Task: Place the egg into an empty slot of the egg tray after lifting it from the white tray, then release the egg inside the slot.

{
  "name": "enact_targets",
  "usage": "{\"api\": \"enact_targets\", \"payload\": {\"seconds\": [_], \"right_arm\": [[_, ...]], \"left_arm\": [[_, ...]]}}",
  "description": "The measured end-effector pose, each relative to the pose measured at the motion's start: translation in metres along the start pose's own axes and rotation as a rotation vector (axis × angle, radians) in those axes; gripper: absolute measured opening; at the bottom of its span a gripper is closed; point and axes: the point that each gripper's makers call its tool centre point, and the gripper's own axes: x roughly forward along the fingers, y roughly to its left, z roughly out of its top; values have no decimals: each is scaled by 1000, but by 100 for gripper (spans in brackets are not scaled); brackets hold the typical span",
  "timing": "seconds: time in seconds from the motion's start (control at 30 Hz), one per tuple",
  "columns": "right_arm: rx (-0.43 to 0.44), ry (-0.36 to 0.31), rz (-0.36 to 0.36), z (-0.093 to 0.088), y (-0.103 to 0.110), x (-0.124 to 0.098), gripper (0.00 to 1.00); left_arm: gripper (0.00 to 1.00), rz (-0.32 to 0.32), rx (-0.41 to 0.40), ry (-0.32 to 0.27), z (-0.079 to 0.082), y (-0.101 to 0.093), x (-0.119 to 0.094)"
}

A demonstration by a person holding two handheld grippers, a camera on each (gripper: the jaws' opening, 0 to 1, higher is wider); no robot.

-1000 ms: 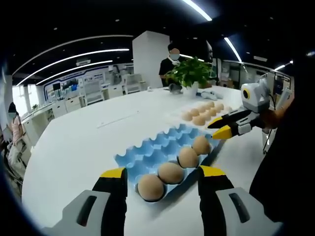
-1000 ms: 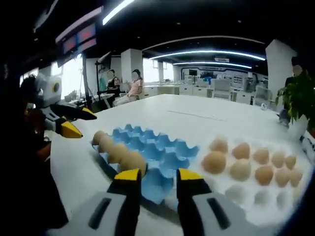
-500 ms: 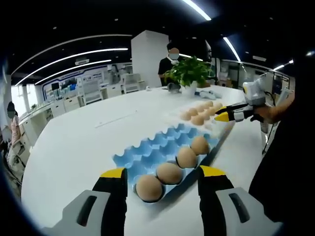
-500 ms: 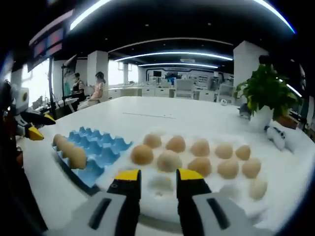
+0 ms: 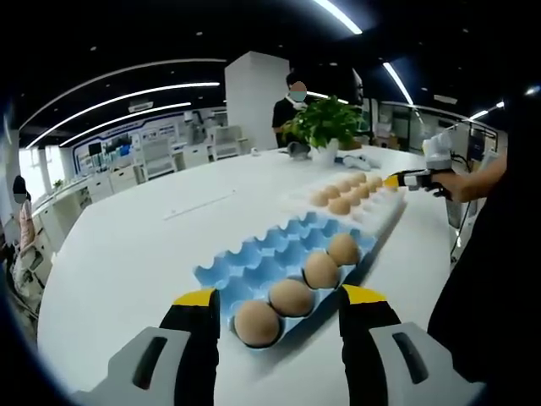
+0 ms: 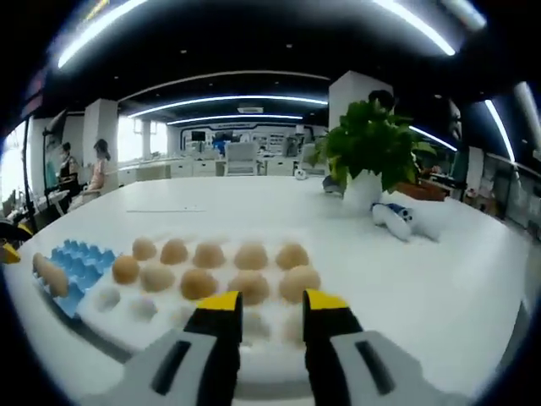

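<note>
Left gripper view: left gripper at 6 o'clock, jaws spread wide, nothing between them. Just ahead sits the blue egg tray w/ 4 eggs in its near row; nearest egg lies between the jaw tips but untouched. Rest of the blue slots are bare. Out toward 1 o'clock, the white tray w/ a cluster of eggs, count unclear from here. Right gripper hovers at 2 o'clock past that tray, held by a hand; can't tell its gap from this angle. Potted plant at 12 o'clock, 1 person standing behind it. All on a white table.

Right gripper view: right gripper at 6 o'clock, jaws parted wide, empty, over the white tray's near edge. 9 eggs counted there: 4 in the far row, 5 nearer; closest egg just past the right jaw tip. Blue tray at 9 o'clock, 2 eggs visible. Plant at 1 o'clock. 2 people far off at 10 o'clock.
</note>
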Motion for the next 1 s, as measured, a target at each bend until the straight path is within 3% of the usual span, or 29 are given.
{"api": "enact_targets", "payload": {"seconds": [0.27, 0.43, 0.47, 1.0], "right_arm": [[53, 59, -51, -14, -22, 7, 30], [57, 106, -21, -23, -14, 9, 31], [34, 85, -22, -19, -17, 13, 30], [39, 89, -9, -22, -21, 19, 31]], "left_arm": [[57, 5, 4, 5, 0, 0, -1], [57, 12, -1, 3, 1, 1, -2], [57, 12, 0, 6, 1, 1, -2], [71, 28, -37, 23, 5, 0, -2]]}}
